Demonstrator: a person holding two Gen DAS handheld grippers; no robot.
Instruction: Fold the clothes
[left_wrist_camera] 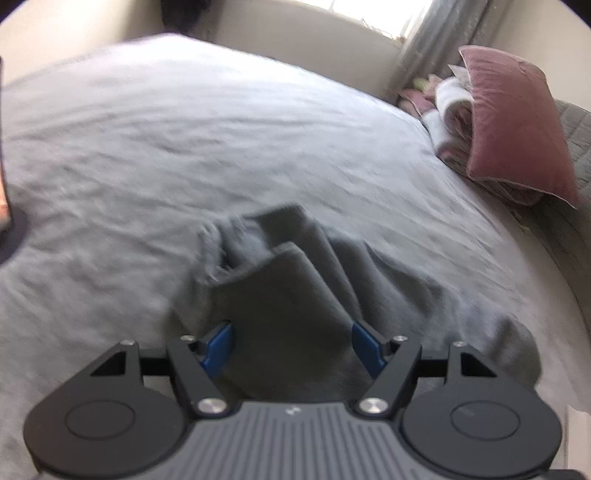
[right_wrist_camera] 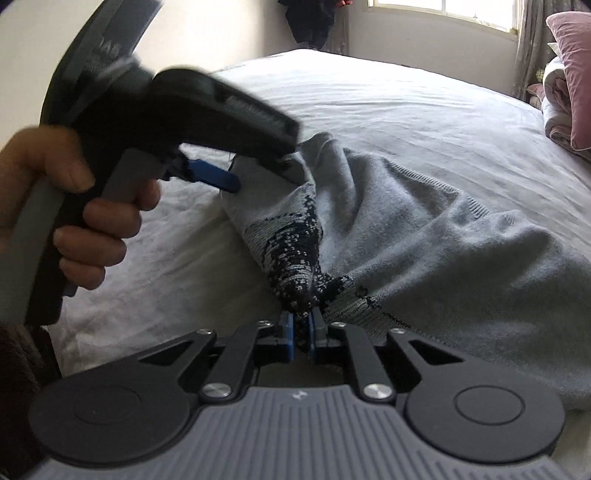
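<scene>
low in the right wrist frame, our right gripper is pinching the soft grey sweater by its patterned hem on the bed; our left gripper, jaws wide, is straddling limp, light knit.

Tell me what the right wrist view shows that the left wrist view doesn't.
Only the right wrist view shows the right gripper pinched shut on the sweater's dark patterned knit band, plus the person's hand holding the left gripper from the side.

Only the left wrist view shows the left gripper's open blue pads, grey fabric lying between them without being pinched.

Both show the grey knit sweater, the white bedsheet, the pink pillow and the window.
</scene>
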